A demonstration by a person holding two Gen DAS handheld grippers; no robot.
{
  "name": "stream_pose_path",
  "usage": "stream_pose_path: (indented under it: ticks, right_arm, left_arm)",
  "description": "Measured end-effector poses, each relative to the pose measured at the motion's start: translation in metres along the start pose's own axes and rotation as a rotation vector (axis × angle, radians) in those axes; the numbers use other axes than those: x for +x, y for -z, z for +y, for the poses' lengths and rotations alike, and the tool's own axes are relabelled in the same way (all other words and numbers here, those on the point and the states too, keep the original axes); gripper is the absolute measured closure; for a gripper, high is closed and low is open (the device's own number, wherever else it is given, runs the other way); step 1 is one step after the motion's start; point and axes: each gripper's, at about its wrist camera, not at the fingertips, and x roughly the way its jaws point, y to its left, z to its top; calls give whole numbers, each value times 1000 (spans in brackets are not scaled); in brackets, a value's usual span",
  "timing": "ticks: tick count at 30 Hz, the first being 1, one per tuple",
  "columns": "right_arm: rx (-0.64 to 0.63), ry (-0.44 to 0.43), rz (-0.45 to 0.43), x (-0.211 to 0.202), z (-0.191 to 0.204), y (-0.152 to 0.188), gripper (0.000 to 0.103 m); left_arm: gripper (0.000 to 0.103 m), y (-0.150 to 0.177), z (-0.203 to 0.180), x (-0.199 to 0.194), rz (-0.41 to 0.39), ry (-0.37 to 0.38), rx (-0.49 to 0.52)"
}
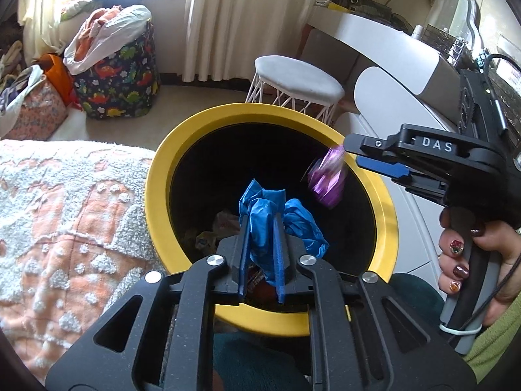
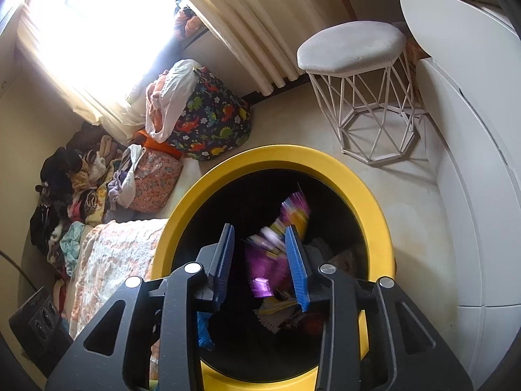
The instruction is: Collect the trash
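Holding a crumpled blue plastic glove [image 1: 270, 224] tight between its two blue fingers [image 1: 245, 251], the left hand-held gripper [image 1: 262, 254] hangs right over the mouth of the round bin with the yellow rim [image 1: 156, 176]. The glove sticks up past the fingertips and puffs out to the right.

The right hand-held gripper [image 2: 262, 260] is over the same bin, on its right side. Its two blue fingers [image 2: 294, 260] are spread apart and grip nothing. Between them is a shiny purple wrapper [image 2: 265, 260], blurred, in the air above the dark inside of the bin. In the left wrist view the same purple wrapper [image 1: 325, 176] shows just below the tip of the right hand-held gripper [image 1: 355, 153], inside the ring of the rim. A hand with painted nails [image 1: 469, 260] grips the gray handle.

Down in the bin lie other bits of trash [image 2: 283, 312], paper and wrappers, too dark to tell apart.

A fluffy orange and white blanket [image 1: 62, 218] lies just left of the bin, touching its side. Behind the bin stands a white stool with a wire frame [image 2: 358, 71]. Near the curtain [image 1: 234, 16] sits a dark dinosaur-print bag [image 1: 120, 81] stuffed with clothes. A white desk [image 1: 384, 45] curves along the right side.
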Motion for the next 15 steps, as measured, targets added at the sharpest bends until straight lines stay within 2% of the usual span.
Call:
stream_pose_path:
  ticks: [3,5,9,10,15]
  right_arm:
    - [-8,3,3,-1,2,1,62]
    - [-14,10,2,-4,3,2,60]
    - [-21,19,-10,-12,5,3,47]
    - [-21,20,-15,-14,6,3,44]
    - [-47,40,-39,-27,13,7,29]
  left_arm:
    - [84,-1,0,0,-2,-3,-8]
    - [70,0,1,-2,-5,-11,-13]
    - [56,1,4,-11,-16,-23,-21]
    - [50,2,5,-12,-18,-26,-23]
    - [31,5,10,-24,-40,-46,-38]
